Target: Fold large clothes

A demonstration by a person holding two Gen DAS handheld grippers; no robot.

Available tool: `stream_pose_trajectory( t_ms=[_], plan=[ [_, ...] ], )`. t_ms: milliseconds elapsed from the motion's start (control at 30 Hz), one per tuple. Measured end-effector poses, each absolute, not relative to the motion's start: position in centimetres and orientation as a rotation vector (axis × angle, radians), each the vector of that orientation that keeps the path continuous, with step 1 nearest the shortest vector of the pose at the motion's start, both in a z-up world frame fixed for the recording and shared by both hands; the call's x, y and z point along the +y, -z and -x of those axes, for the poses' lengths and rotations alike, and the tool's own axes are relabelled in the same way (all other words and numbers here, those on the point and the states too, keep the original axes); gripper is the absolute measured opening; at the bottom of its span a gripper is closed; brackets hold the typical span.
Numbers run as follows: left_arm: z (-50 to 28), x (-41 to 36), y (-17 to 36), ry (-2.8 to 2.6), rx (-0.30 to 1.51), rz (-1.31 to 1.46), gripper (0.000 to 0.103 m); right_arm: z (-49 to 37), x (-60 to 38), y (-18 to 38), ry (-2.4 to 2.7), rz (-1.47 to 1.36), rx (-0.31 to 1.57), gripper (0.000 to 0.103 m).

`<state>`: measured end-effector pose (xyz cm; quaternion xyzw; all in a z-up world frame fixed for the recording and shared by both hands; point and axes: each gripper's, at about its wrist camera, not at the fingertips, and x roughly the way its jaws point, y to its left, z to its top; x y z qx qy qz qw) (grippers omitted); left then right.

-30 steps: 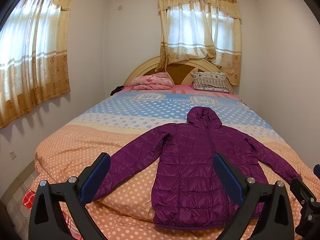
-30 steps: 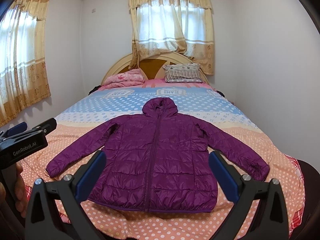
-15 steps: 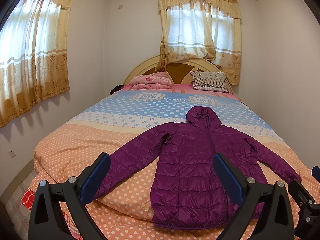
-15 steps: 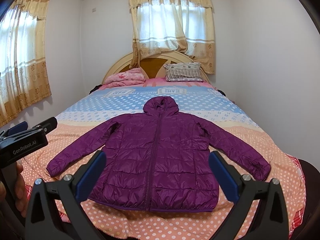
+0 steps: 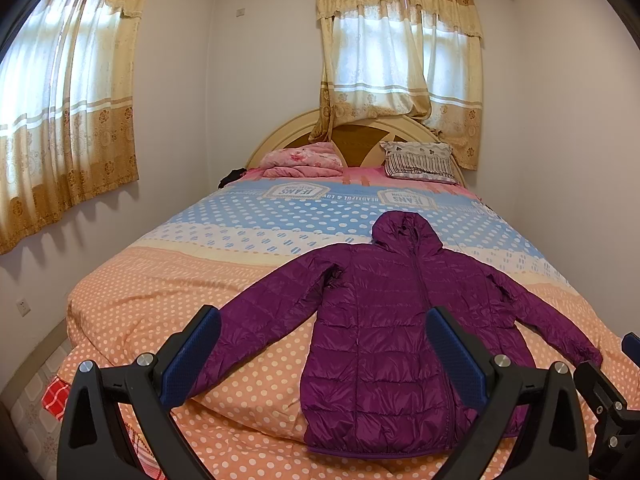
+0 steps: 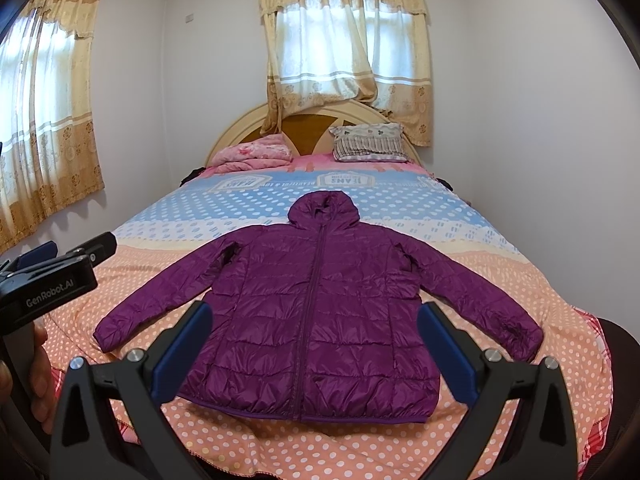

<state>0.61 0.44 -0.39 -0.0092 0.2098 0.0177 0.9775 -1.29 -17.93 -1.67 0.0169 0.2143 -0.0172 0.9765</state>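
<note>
A purple hooded puffer jacket point(image 5: 384, 320) lies flat and zipped on the bed, front up, sleeves spread, hood toward the headboard; it also shows in the right wrist view point(image 6: 320, 304). My left gripper point(image 5: 324, 356) is open and empty, held above the foot of the bed, near the jacket's left sleeve and hem. My right gripper point(image 6: 316, 352) is open and empty, held over the jacket's hem. The left gripper's body point(image 6: 52, 284) shows at the left of the right wrist view.
The bed point(image 5: 160, 292) has an orange, white and blue polka-dot cover. A pink folded blanket point(image 5: 300, 160) and a striped pillow point(image 5: 420, 160) lie by the headboard. Walls stand close on both sides. Curtained windows are behind and to the left.
Both views have drifted only slightly; the jacket lies as before and both grippers stay open.
</note>
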Motion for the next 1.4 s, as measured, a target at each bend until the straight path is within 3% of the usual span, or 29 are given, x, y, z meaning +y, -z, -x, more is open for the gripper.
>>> stream_pose_trajectory(
  t_ms=[567,967,1267,1400],
  plan=[
    [-1.8,0.0,2.3,0.023,0.485,0.011,0.102,0.3,-19.5,3.0,0.004,-0.084,0.454,0.103],
    [-10.6,-1.0,9.7,0.03,0.628,-0.062,0.102,-4.5,-36.8,11.0,0.379,-0.274,0.6,0.103],
    [-18.7,-1.7,14.5,-0.029,0.682,-0.095,0.102,-6.4,-49.9,15.6,0.615,-0.461,0.733,0.082],
    [-21.8,-2.0,16.4,-0.077,0.706,-0.138,0.102,-7.8,-50.6,17.3,0.637,-0.432,0.822,0.058]
  ],
)
